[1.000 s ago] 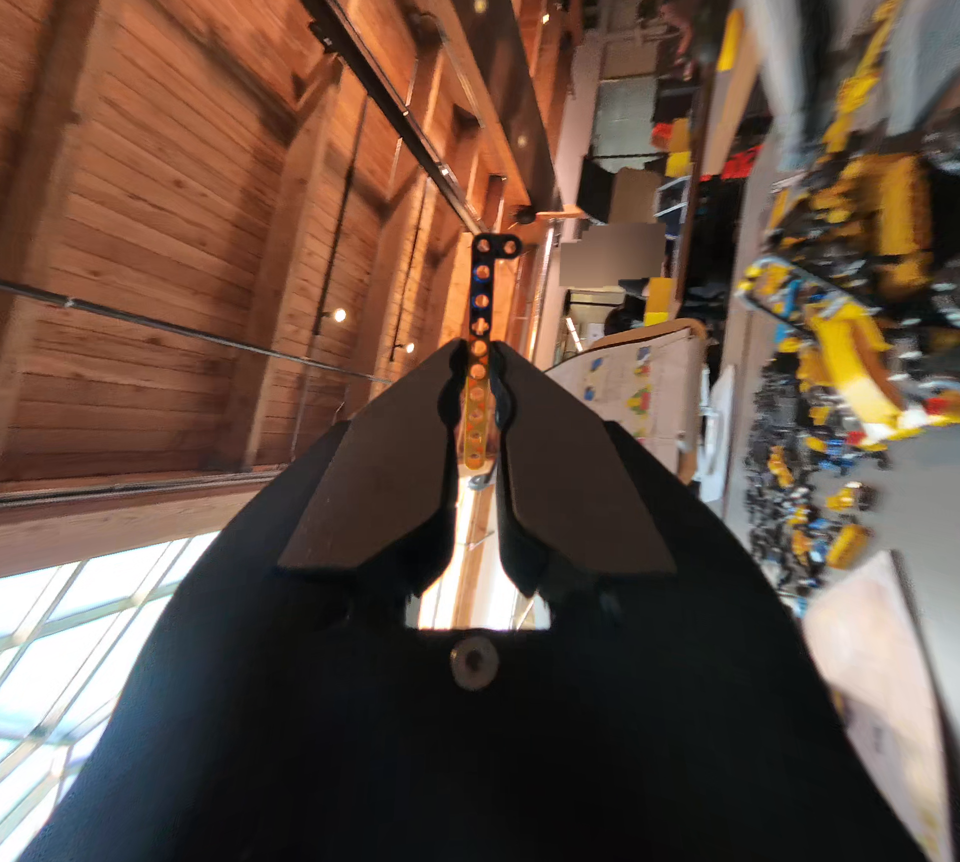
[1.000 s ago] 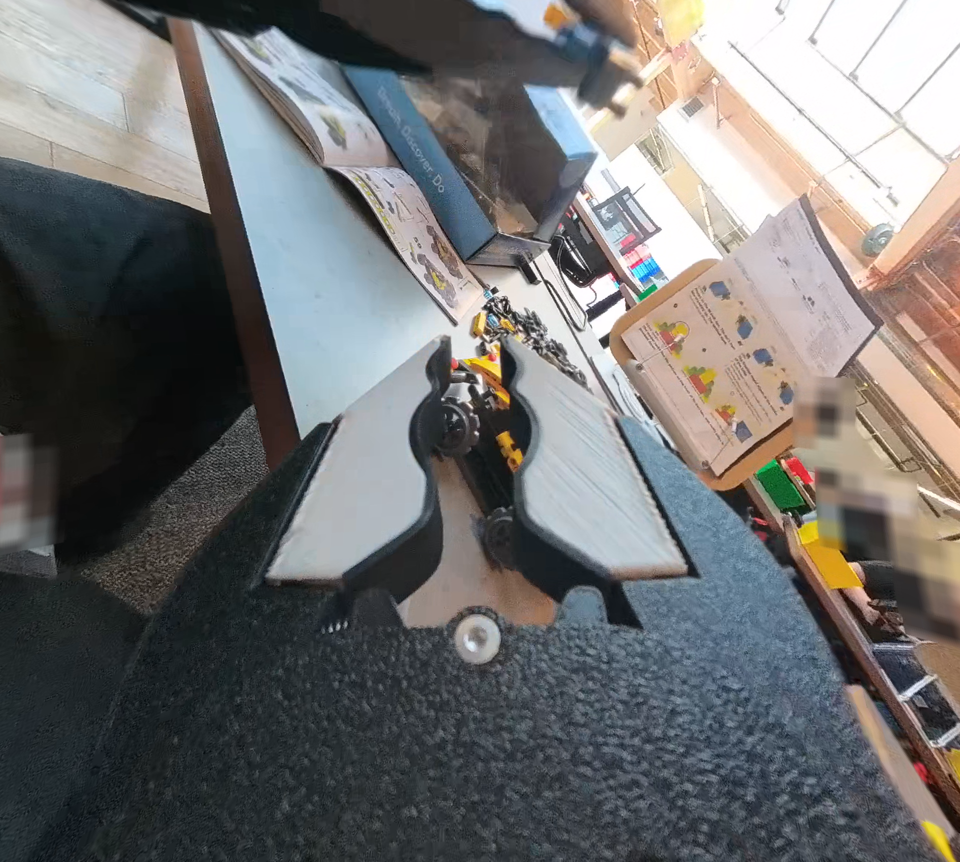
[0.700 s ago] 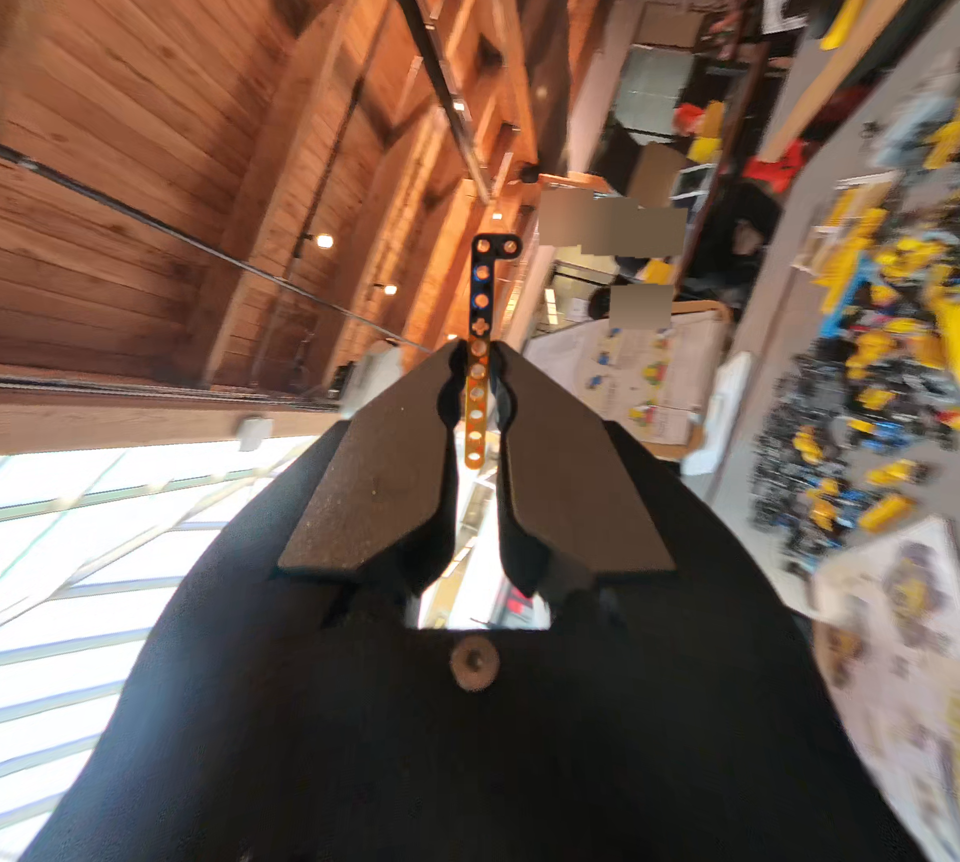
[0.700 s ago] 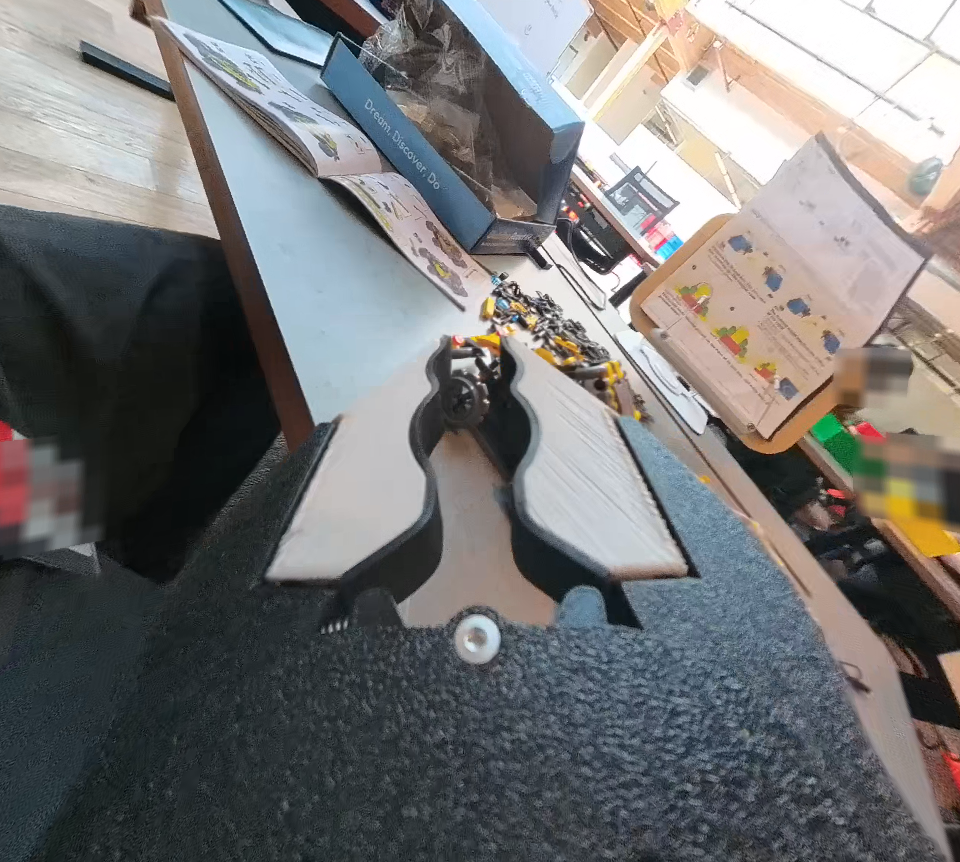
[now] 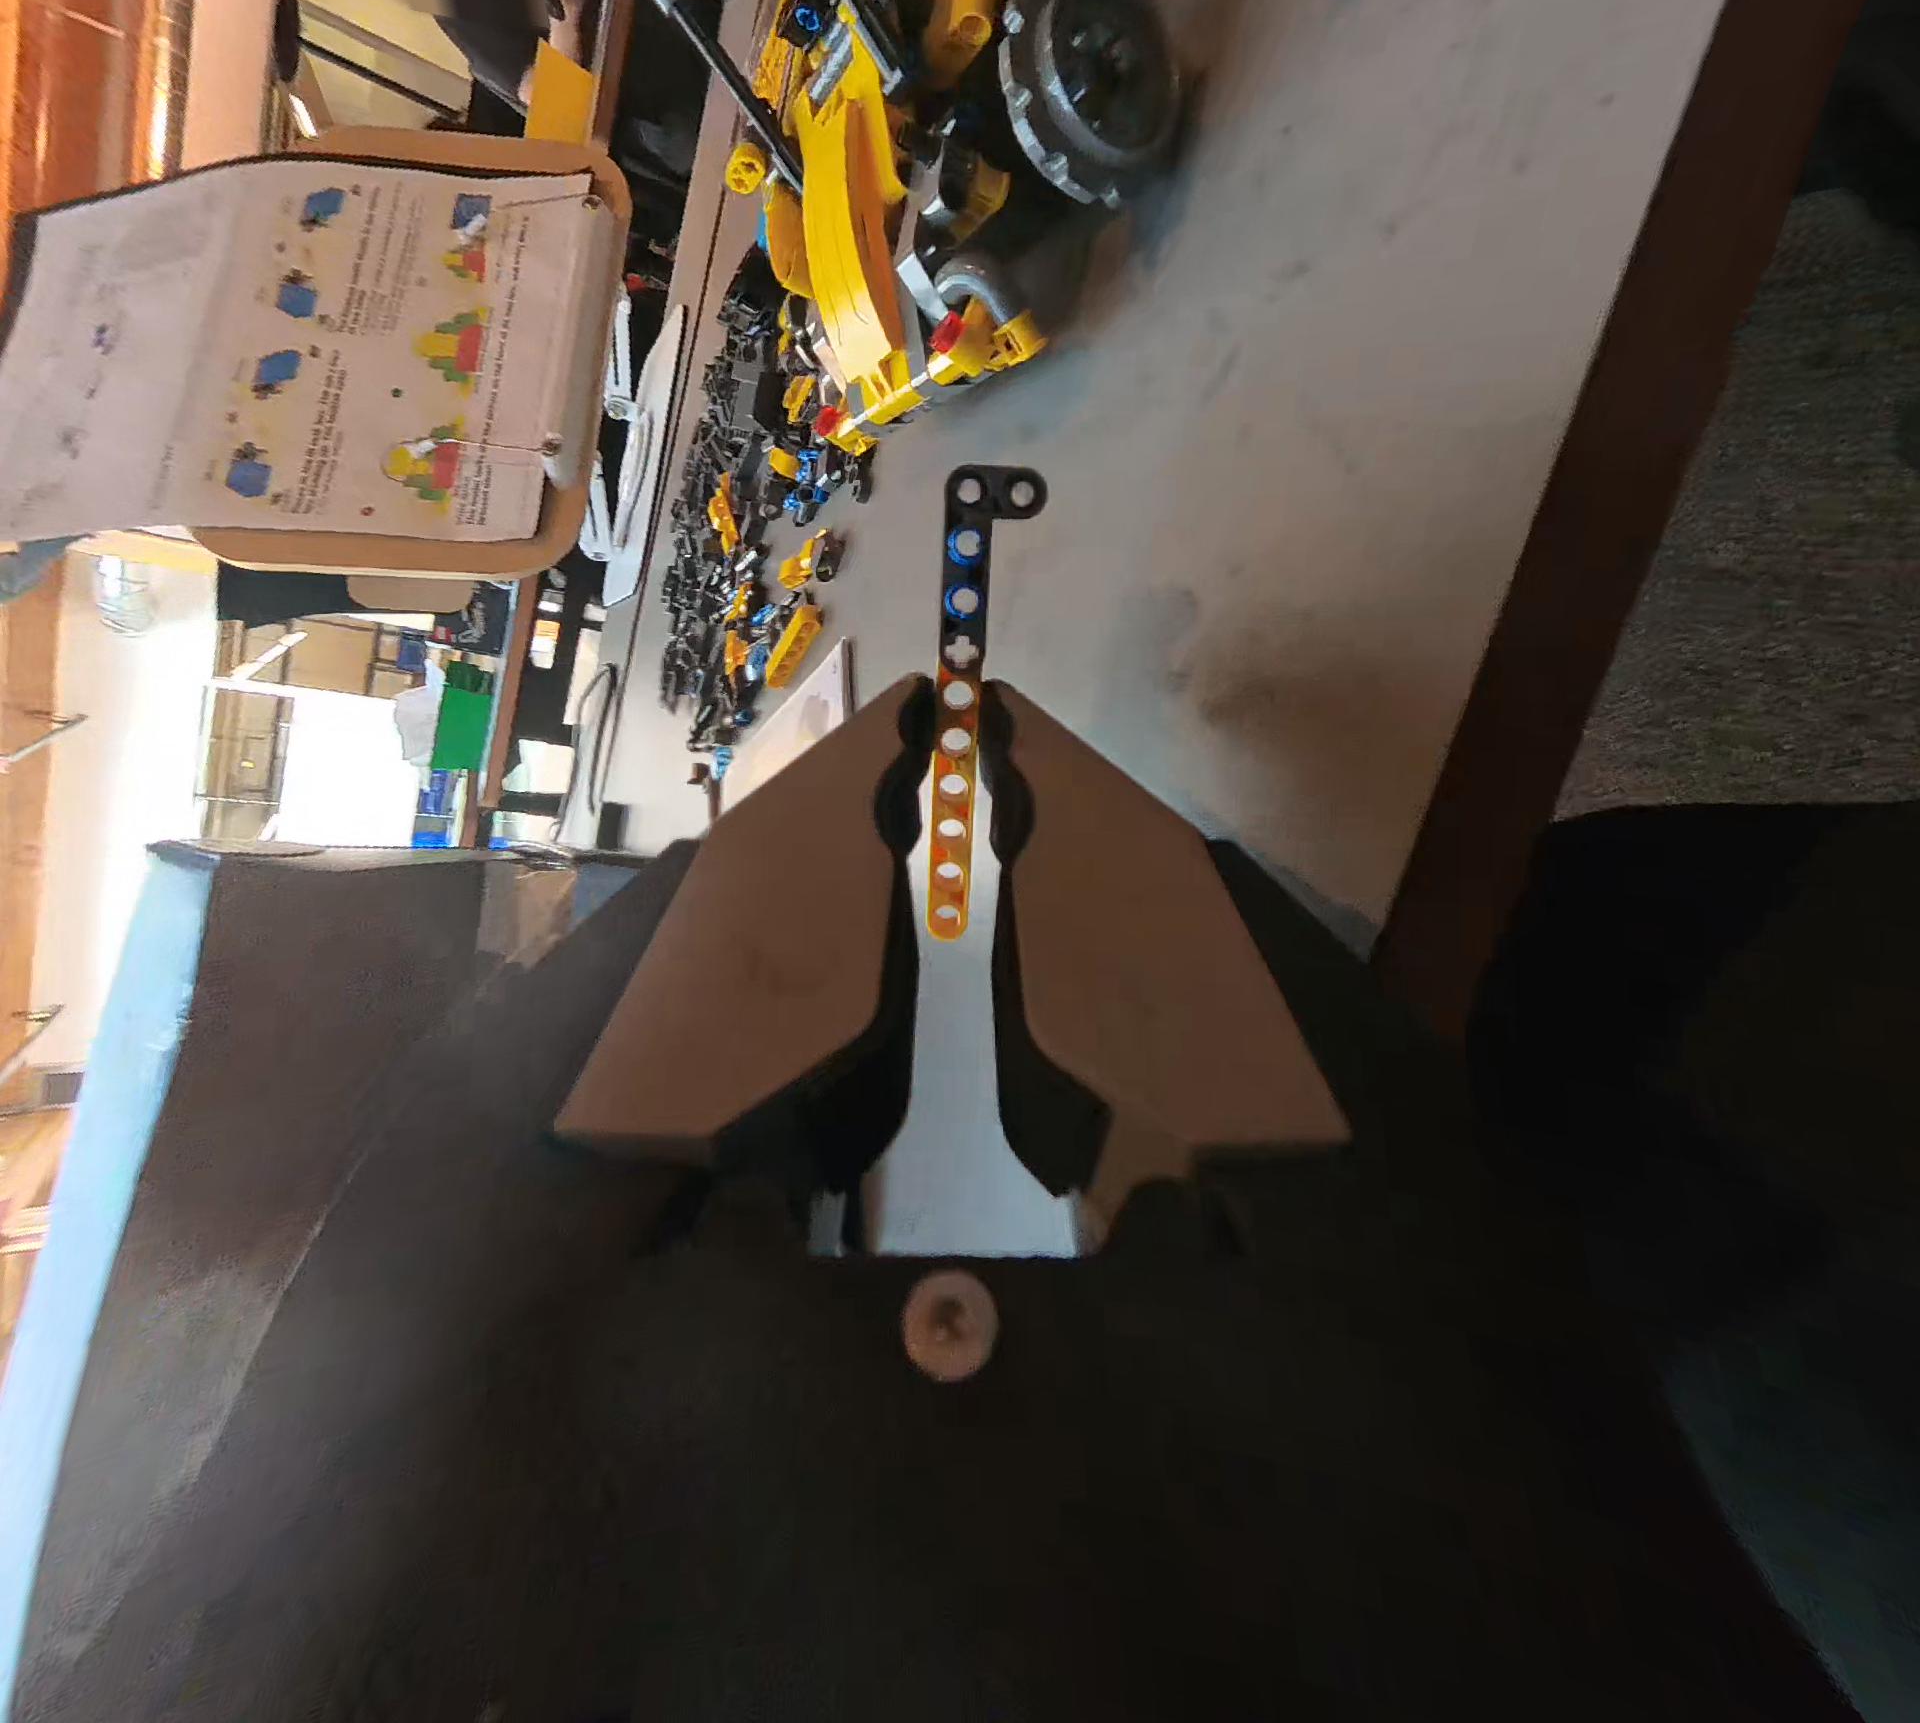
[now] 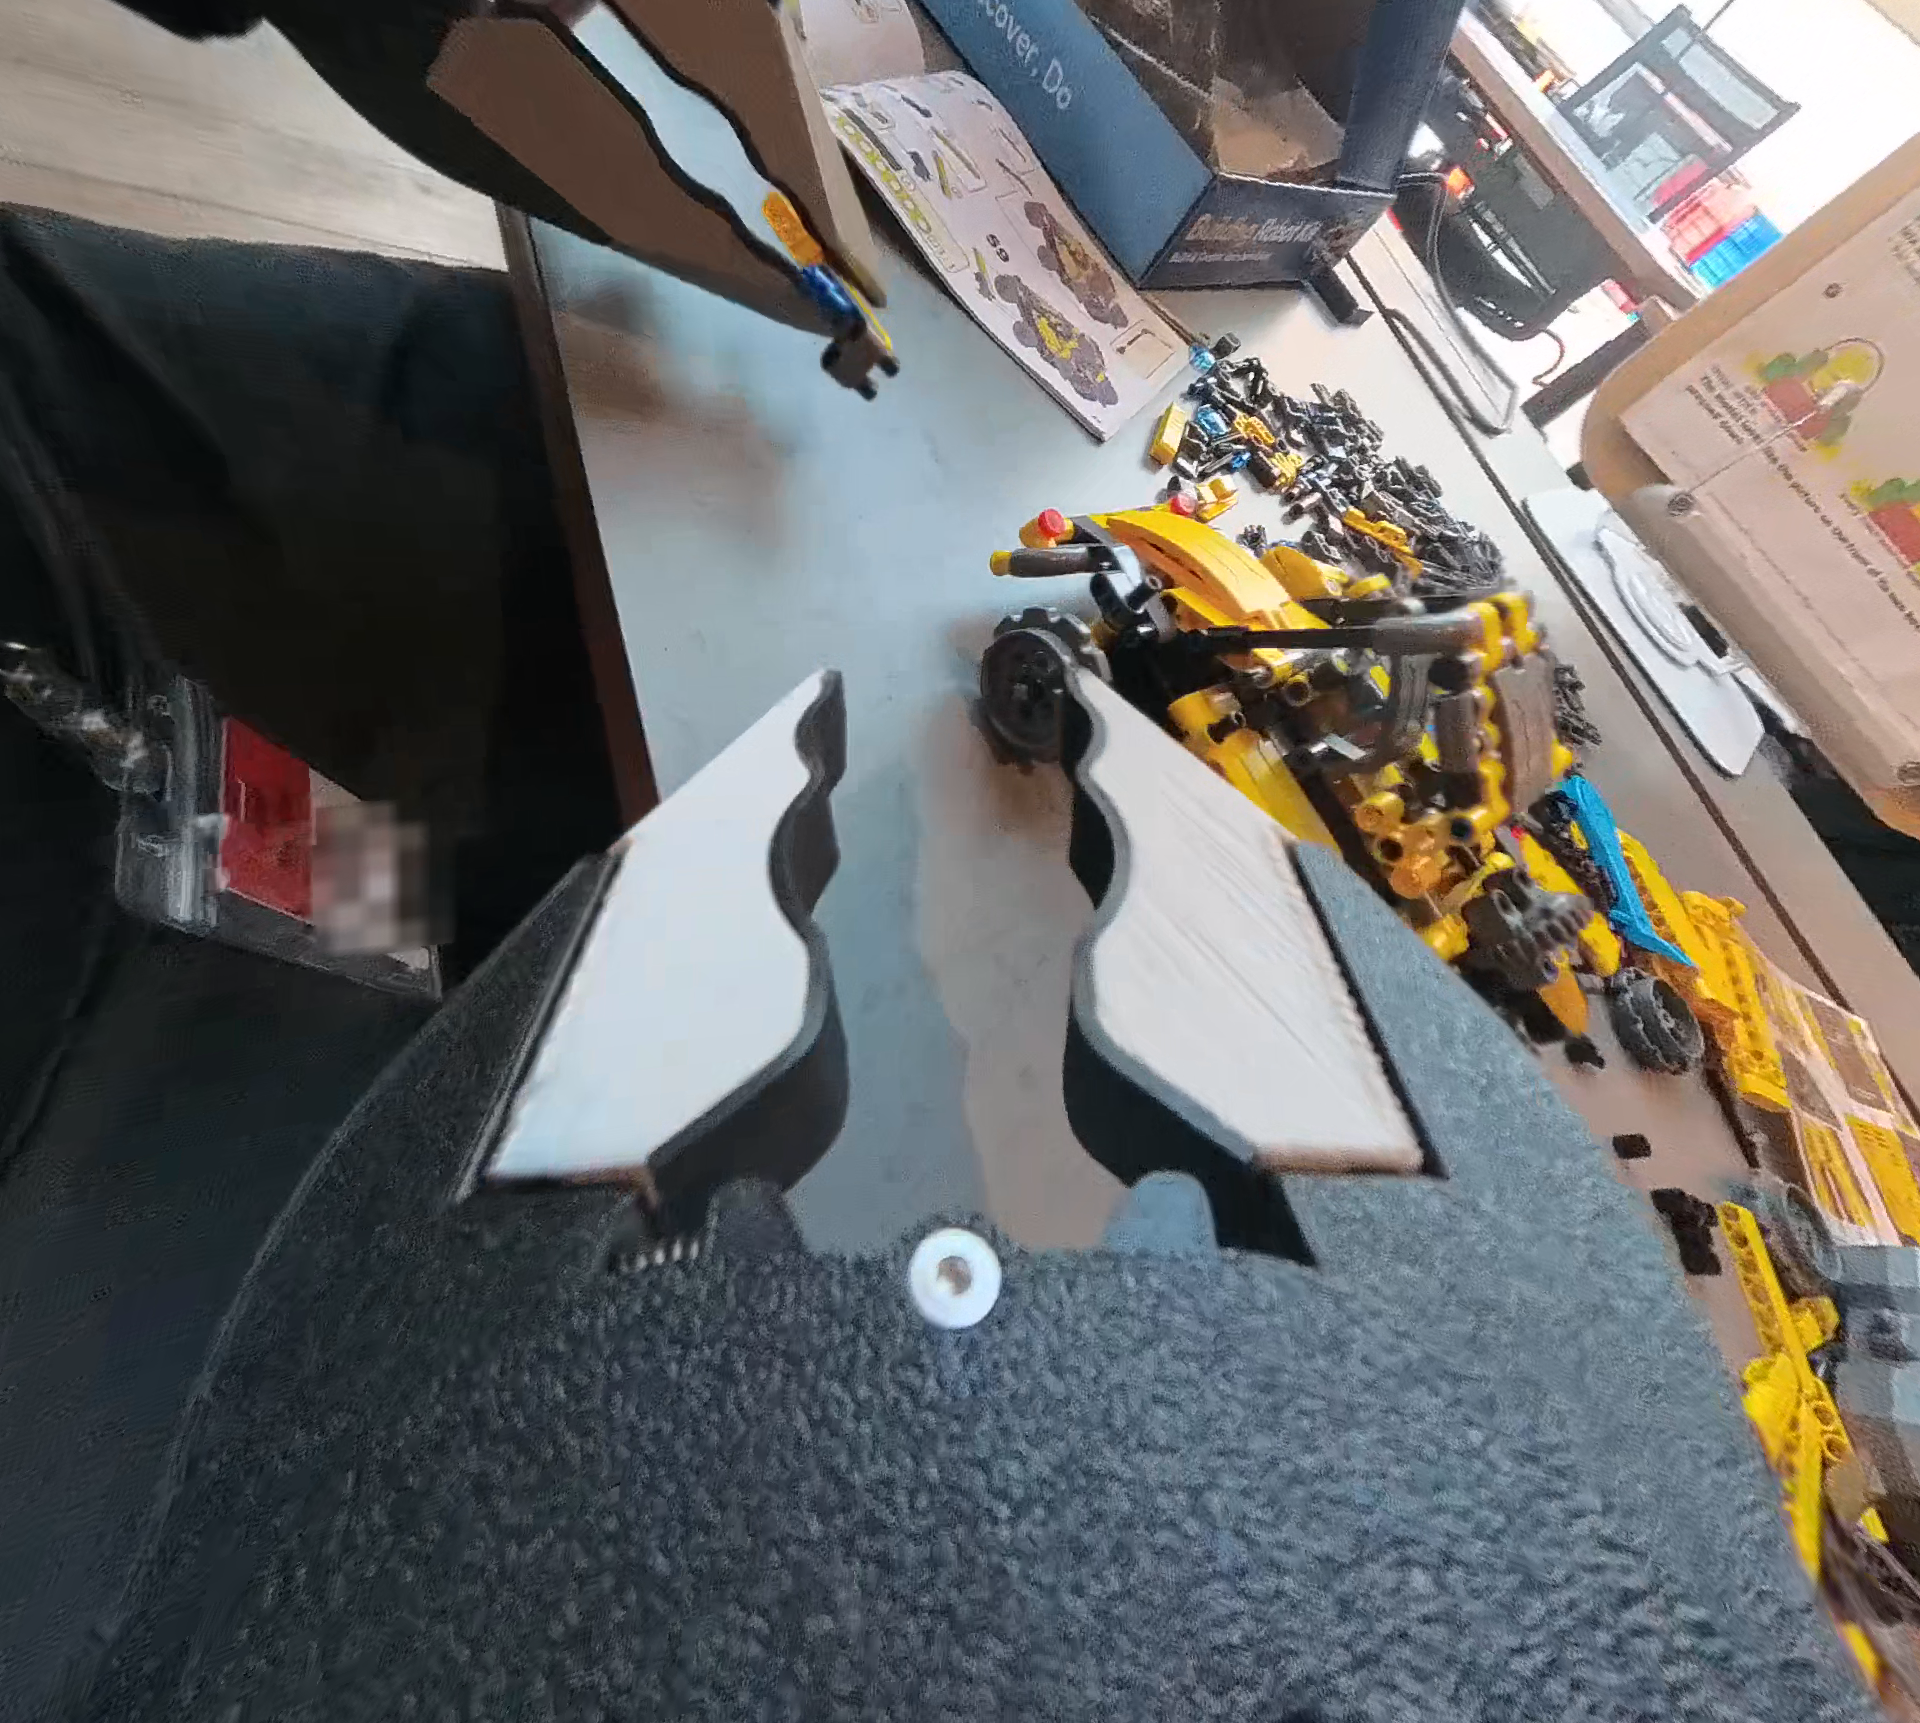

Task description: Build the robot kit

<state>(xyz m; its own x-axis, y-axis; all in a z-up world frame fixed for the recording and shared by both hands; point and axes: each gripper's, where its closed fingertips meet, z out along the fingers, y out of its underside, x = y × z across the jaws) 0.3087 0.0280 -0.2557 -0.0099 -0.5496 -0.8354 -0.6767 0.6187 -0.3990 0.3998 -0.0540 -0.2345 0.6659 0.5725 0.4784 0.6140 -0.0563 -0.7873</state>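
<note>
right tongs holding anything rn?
No: in the right wrist view the right tongs stand wide open with only bare grey table between them, the yellow vehicle model lying just beyond the right finger.

the beam (image 5: pixel 957 707) clamped in the left gripper (image 5: pixel 951 697) is orange along its lower run and black at its angled tip, with two blue pins set in the black part. the vehicle model (image 6: pixel 1330 697) is mainly yellow with black and grey parts, red studs and a light-blue strip, and stands on a pale grey table (image 6: pixel 810 530) with a dark brown edge. the box (image 6: pixel 1039 73) is dark blue, the right gripper (image 6: pixel 956 717) is black with pale, possibly grey, finger faces.
</note>
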